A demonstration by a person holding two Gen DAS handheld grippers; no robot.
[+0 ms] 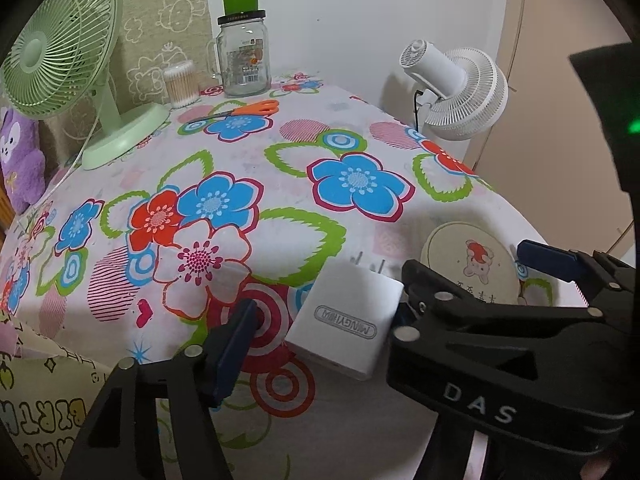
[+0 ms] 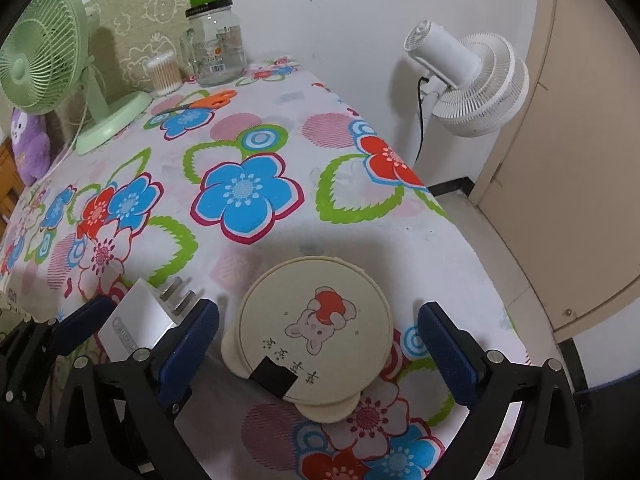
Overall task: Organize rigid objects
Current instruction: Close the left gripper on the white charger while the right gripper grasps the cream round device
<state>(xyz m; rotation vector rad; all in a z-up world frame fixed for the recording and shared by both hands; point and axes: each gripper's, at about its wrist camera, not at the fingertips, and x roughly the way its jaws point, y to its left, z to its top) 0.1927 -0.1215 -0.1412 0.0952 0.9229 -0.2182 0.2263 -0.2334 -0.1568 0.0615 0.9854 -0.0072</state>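
- Charger, a white plug-in block with its prongs pointing up-frame, lies on the floral tablecloth in the lower centre of the left wrist view, between the fingers of the left gripper.
- Left gripper fingers are part-spread around the charger; the left pad stands clear of it, while contact on the other side I cannot tell.
- Round cream tin with a cartoon lid sits at lower centre of the right wrist view, just beside the charger.
- Right gripper fingers are spread wide on either side of the tin, touching nothing.
- Risk: the two grippers are crowded together, so one closing could knock the other's object.
- Risk: an off-centre squeeze may twist the smooth charger out sideways.
- Risk: the tin looks nearly as wide as the spread, so a finger may land on the lid.
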